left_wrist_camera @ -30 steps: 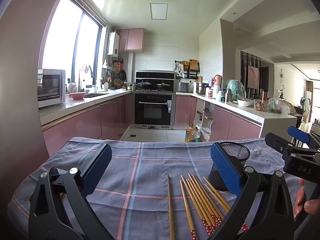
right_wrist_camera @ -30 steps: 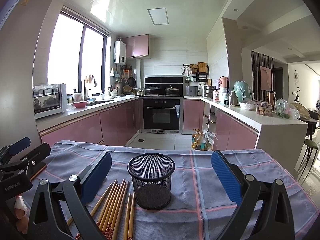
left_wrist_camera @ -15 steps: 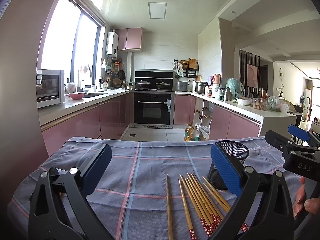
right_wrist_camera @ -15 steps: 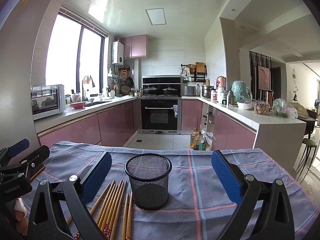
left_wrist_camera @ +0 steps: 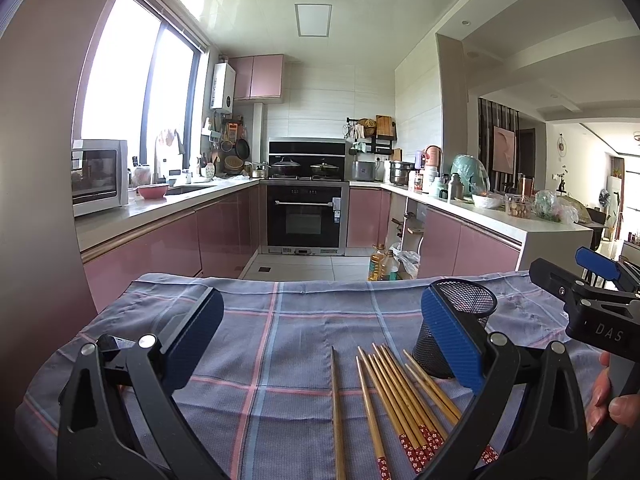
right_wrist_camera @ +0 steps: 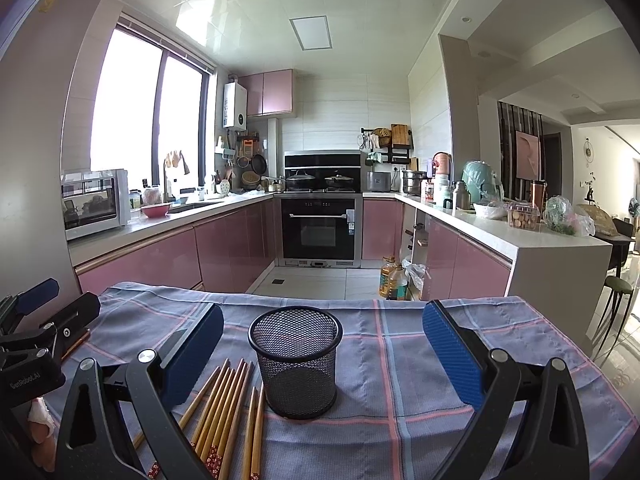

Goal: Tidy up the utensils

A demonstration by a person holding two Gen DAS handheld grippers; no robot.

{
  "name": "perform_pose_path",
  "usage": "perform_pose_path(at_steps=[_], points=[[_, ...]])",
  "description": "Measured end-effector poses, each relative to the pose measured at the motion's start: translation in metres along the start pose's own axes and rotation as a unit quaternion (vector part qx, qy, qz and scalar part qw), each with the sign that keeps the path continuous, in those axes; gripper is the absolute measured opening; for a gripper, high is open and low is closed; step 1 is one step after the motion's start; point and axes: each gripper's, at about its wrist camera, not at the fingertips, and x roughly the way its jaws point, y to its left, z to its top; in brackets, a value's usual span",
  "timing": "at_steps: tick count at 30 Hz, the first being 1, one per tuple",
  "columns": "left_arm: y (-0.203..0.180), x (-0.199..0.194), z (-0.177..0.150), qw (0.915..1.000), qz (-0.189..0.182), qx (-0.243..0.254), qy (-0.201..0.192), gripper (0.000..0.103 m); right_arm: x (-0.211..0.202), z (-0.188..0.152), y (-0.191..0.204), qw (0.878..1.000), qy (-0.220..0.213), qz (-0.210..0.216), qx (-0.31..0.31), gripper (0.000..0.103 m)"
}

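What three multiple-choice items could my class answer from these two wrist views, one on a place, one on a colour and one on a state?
1. Where do the chopsticks lie relative to the mesh cup in the right wrist view?
A. Inside it
B. On the cloth to its left
C. Behind it

2. What colour are the lower kitchen cabinets?
A. Pink
B. Green
C. White

3. What state is the right gripper in?
A. Shut on a chopstick
B. Shut on the cup
C. Open, holding nothing

Answers:
1. B, the sticks lie flat on the checked cloth left of the cup's base.
2. A, the door fronts under the counter are glossy pink.
3. C, its blue pads stand wide apart with the cup between them, untouched.
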Motion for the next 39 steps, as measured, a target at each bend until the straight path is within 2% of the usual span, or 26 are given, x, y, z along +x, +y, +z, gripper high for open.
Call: perform_pose_path(at_steps=[11,17,20,24,26,28,30,33,37,39], points=[[-0.002,0.002,-0.001,1.0,-0.003,0.004,0.008,0.097,0.0,0.0,-0.001,1.0,0.001,0.002,-0.001,0.097],[0.0,0.01,-0.002,0.9995,-0.004,0.014,0.029,0.097,0.005,-0.002,-0.002,1.0,0.014,0.011,0.001,0.097],[0.0,0.02,-0.005,0.9979,-0.008,0.025,0.06,0.097,0.016,-0.007,-0.002,0.999,0.046,0.028,0.001,0.097],[0.001,0.042,-0.018,0.9916,-0.003,0.046,0.121,0.097,0.04,-0.026,-0.001,0.991,0.12,0.05,-0.004,0.097],[0.003,0.053,-0.025,0.9875,-0.008,0.047,0.15,0.095,0.053,-0.038,0.003,0.985,0.162,0.055,-0.014,0.097],[0.003,0.064,-0.033,0.9825,-0.01,0.057,0.177,0.088,0.065,-0.053,0.006,0.977,0.2,0.065,-0.022,0.095],[0.003,0.074,-0.042,0.9772,-0.015,0.064,0.202,0.082,0.076,-0.065,0.008,0.969,0.234,0.074,-0.02,0.082],[0.004,0.089,-0.055,0.9686,-0.028,0.067,0.238,0.073,0.089,-0.08,0.01,0.959,0.27,0.091,-0.01,0.071],[0.003,0.107,-0.069,0.9583,-0.039,0.067,0.275,0.062,0.096,-0.09,0.018,0.951,0.292,0.105,-0.011,0.063],[0.001,0.115,-0.074,0.955,-0.046,0.067,0.285,0.06,0.098,-0.091,0.021,0.947,0.298,0.115,-0.008,0.059]])
